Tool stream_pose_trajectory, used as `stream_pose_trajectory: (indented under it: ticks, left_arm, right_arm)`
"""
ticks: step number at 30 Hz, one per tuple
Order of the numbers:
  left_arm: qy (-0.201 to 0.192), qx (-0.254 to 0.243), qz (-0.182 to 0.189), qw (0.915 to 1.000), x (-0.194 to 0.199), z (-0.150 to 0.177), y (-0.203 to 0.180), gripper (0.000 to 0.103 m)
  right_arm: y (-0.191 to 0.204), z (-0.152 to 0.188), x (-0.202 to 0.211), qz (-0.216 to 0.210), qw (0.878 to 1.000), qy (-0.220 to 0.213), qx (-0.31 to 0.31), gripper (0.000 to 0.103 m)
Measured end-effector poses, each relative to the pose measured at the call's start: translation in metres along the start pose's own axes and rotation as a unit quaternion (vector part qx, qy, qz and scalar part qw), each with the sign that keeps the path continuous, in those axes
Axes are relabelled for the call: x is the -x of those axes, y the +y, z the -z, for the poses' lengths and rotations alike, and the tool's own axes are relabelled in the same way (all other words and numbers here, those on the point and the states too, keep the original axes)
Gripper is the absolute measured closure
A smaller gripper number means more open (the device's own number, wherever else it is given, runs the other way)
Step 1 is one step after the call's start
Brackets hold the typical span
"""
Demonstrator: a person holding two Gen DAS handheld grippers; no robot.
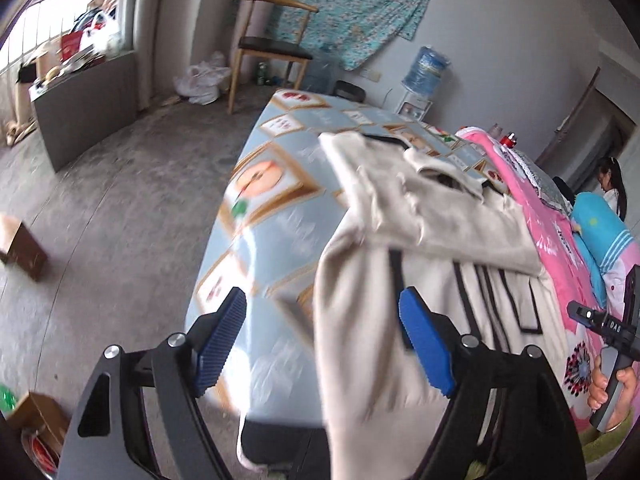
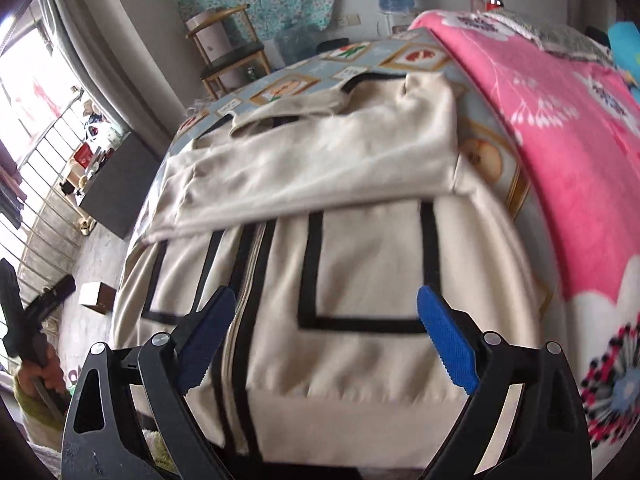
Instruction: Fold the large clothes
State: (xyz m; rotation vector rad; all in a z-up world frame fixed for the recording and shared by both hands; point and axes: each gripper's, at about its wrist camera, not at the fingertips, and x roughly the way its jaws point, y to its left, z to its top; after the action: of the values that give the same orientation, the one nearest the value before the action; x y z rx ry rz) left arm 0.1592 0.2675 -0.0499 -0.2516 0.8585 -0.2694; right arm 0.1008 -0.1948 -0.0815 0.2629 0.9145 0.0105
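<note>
A cream jacket with black stripes lies on the bed, its sleeves folded across the chest. In the left wrist view the jacket lies right of centre, and its near left edge hangs between the jaws. My left gripper is open, its blue pads wide apart around that edge. My right gripper is open over the jacket's lower hem, with nothing between the pads. The right gripper's handle and the hand on it show in the left wrist view.
The bed has a light-blue sheet with picture frames and a pink blanket on the right. A wooden chair, a water bottle and a grey cabinet stand beyond. A brown box sits on the floor.
</note>
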Motion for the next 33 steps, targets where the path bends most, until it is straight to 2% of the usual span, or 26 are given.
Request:
stream_pose_trajectory:
  ticks: [5,11,13,16,18,24,29,33]
  left_arm:
    - [0.025,-0.006,-0.005,0.9997,0.009,0.060,0.005,0.026]
    - [0.075,-0.018,0.026,0.9967,-0.004,0.113,-0.009,0.026]
    - [0.085,-0.022,0.036,0.9955,-0.009,0.121,-0.015,0.036]
    - [0.092,-0.018,0.056,0.9940,-0.018,0.121,-0.020,0.046]
    - [0.107,-0.013,0.058,0.9925,-0.030,0.120,-0.018,0.050]
    - [0.141,0.011,0.089,0.9860,-0.047,0.117,-0.011,0.051]
    - [0.142,0.020,0.112,0.9834,-0.048,0.115,-0.012,0.052]
    - [0.136,0.008,0.113,0.9842,-0.044,0.111,-0.019,0.063]
  right_arm:
    - [0.020,0.034,-0.010,0.018,0.999,0.028,0.030,0.014]
    - [0.033,0.067,-0.019,0.021,0.997,0.047,0.053,0.014]
    - [0.034,0.071,-0.020,0.027,0.997,0.050,0.056,0.014]
    - [0.031,0.071,-0.014,0.028,0.998,0.038,0.052,0.014]
    - [0.025,0.069,-0.007,0.029,0.998,0.025,0.043,0.014]
    - [-0.012,0.085,0.023,0.057,0.998,-0.008,0.013,0.014]
    - [-0.051,0.114,0.041,0.073,0.997,0.005,-0.022,0.014]
    - [-0.081,0.125,0.049,0.075,0.996,0.002,-0.053,0.014]
